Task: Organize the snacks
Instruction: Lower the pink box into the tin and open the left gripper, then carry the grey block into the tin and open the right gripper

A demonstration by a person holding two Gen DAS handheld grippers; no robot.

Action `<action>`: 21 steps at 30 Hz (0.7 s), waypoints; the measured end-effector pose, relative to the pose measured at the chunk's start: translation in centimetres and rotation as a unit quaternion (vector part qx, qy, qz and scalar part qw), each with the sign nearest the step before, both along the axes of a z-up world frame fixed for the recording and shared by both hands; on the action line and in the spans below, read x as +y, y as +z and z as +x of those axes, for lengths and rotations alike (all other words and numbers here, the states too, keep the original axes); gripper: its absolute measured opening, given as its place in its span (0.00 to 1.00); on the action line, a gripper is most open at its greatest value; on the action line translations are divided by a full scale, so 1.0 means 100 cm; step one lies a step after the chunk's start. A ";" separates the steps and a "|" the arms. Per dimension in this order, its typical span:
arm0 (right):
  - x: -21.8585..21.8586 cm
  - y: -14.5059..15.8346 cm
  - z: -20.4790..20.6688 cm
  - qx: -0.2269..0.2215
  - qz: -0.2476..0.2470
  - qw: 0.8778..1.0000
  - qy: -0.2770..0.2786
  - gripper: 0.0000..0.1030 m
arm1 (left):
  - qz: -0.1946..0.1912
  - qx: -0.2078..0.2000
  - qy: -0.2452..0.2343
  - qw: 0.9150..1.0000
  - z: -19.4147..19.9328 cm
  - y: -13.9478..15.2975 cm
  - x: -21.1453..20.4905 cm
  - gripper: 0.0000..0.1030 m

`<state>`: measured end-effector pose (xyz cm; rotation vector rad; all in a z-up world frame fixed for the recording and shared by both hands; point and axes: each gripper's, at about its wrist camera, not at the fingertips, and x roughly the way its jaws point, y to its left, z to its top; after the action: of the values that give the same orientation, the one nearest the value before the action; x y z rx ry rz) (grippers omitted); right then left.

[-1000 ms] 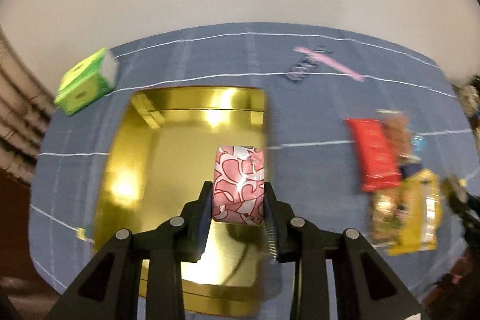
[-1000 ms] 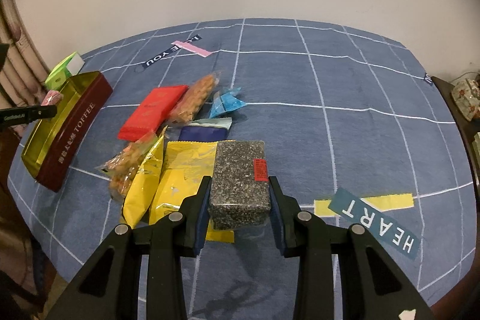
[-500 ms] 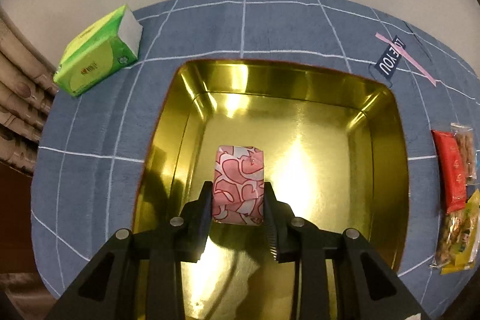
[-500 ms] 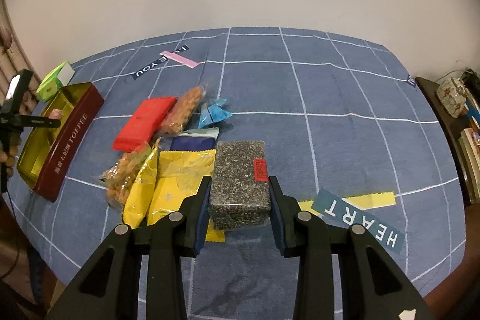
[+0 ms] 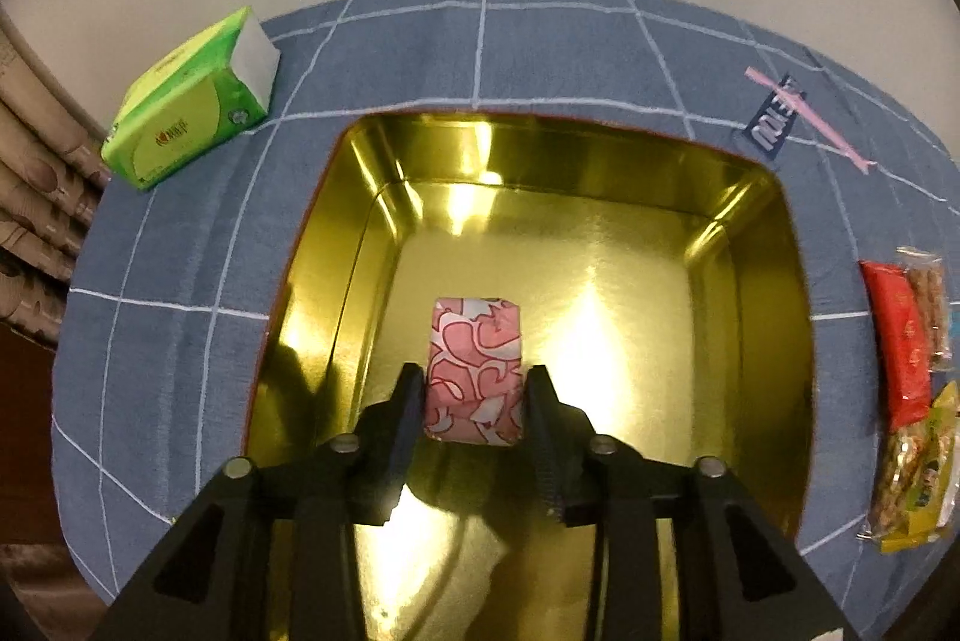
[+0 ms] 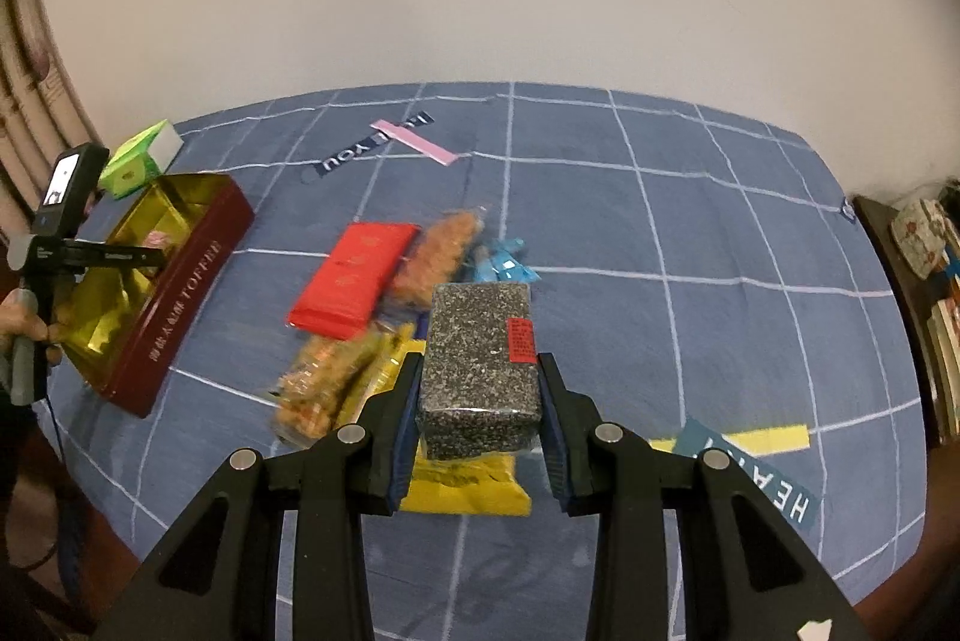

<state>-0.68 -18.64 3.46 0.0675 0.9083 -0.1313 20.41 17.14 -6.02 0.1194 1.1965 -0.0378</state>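
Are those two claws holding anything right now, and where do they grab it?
Left gripper clamps the pink patterned packet by its long sides, over the gold tin. Right gripper clamps the speckled block by its sides.

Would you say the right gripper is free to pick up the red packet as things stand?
Probably not yet. The right gripper is shut on the speckled block, so its jaws are occupied. The red packet itself lies uncovered on the tablecloth, with nothing above it.

Gold tin (image 5: 762, 281) floor bare right of pink snack (image 5: 474, 371); tin walls hem sides.
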 end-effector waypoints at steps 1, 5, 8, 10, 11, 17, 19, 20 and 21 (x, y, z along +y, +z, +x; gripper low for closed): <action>0.003 0.002 0.002 -0.002 -0.001 1.000 0.003 0.32 | -0.005 -0.005 0.001 1.000 -0.005 0.005 0.000 0.43; 0.020 0.008 0.012 -0.008 0.000 1.000 0.024 0.32 | -0.022 -0.030 0.005 0.999 -0.024 0.030 0.005 0.44; 0.038 0.010 0.022 -0.009 0.002 0.999 0.048 0.32 | -0.024 -0.053 0.027 0.998 -0.043 0.048 0.014 0.44; 0.054 0.009 0.031 -0.007 0.009 0.998 0.070 0.32 | -0.014 -0.072 0.047 0.996 -0.056 0.059 0.019 0.44; 0.062 0.009 0.036 -0.007 0.010 0.997 0.080 0.32 | -0.008 -0.077 0.057 0.995 -0.061 0.061 0.021 0.44; 0.122 0.003 0.067 -0.009 0.023 0.989 0.144 0.32 | 0.010 -0.109 0.103 0.989 -0.101 0.080 0.042 0.44; 0.143 -0.002 0.079 -0.007 0.027 0.986 0.163 0.32 | 0.014 -0.111 0.120 0.986 -0.113 0.079 0.051 0.44; 0.151 -0.004 0.084 -0.006 0.027 0.985 0.169 0.32 | 0.015 -0.113 0.129 0.985 -0.118 0.078 0.055 0.44; 0.162 -0.006 0.091 -0.004 0.028 0.984 0.177 0.32 | 0.017 -0.114 0.142 0.983 -0.125 0.076 0.062 0.44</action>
<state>8.45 -2.46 2.83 -0.0418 0.9028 0.2242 7.87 23.30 1.58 -0.0175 0.9752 0.2407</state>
